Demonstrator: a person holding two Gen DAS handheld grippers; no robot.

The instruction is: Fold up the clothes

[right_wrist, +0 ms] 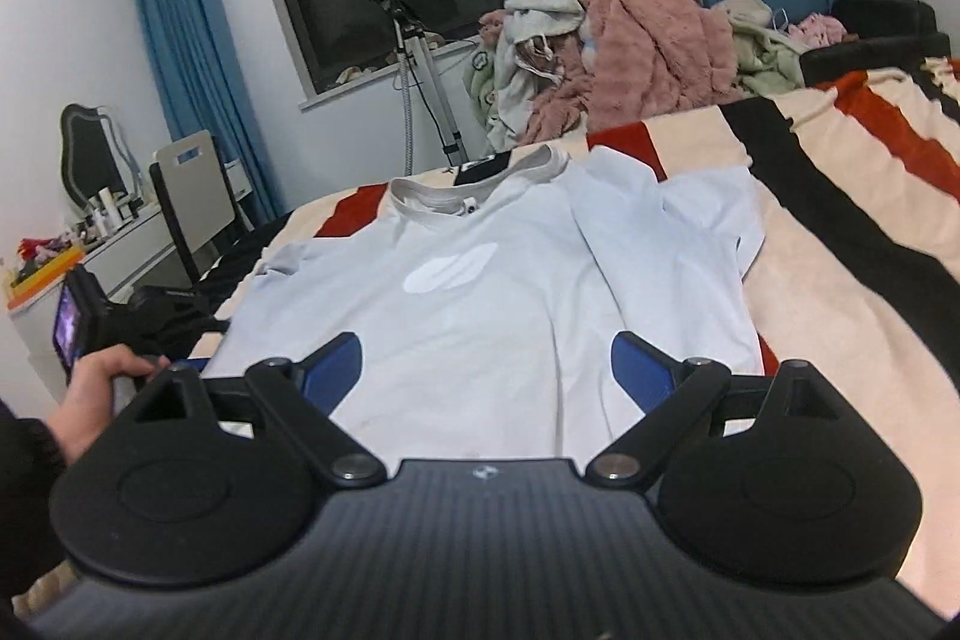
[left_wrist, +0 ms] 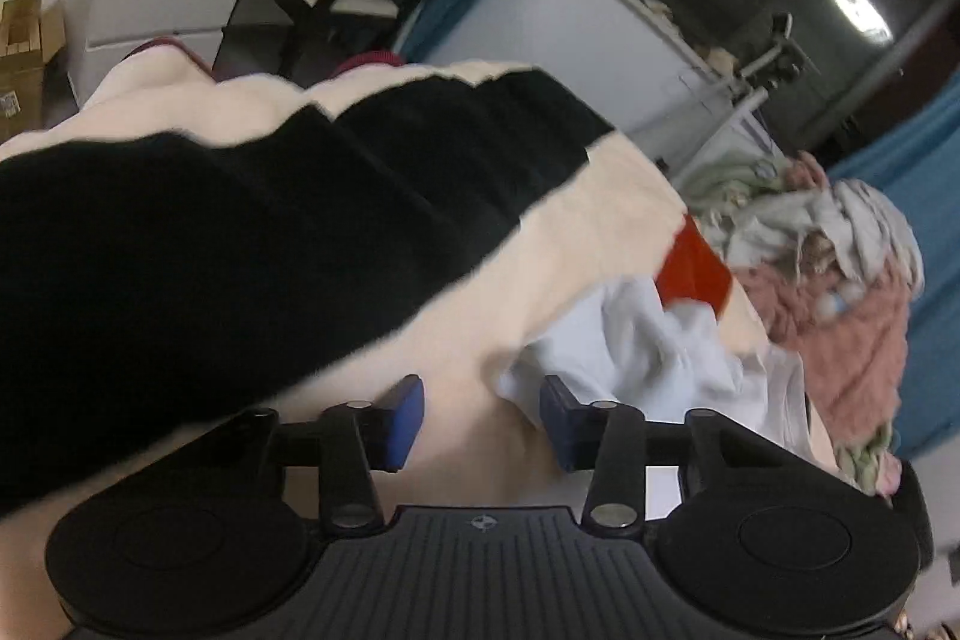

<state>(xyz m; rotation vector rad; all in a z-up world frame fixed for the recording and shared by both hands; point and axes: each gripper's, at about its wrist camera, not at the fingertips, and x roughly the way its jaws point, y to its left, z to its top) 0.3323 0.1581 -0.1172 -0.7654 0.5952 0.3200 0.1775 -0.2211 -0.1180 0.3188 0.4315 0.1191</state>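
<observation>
A pale blue T-shirt (right_wrist: 480, 292) lies face up on the striped blanket (right_wrist: 840, 292), collar at the far end, with a white oval print on the chest and a lengthwise crease right of centre. My right gripper (right_wrist: 489, 370) hovers over the shirt's near hem, open wide, with nothing between its blue pads. In the left wrist view the picture is rolled sideways. There my left gripper (left_wrist: 483, 421) stands partly open over cream blanket (left_wrist: 540, 280), with the rumpled edge of the shirt (left_wrist: 636, 346) just beyond its right pad. Nothing is gripped.
A person's hand (right_wrist: 99, 382) holds the left gripper's handle at the bed's left edge. A heap of clothes (right_wrist: 600, 58) fills the far end of the bed. A tripod (right_wrist: 420, 64), a chair (right_wrist: 192, 196) and a desk stand to the left, and a black armchair (right_wrist: 876, 34) is at the far right.
</observation>
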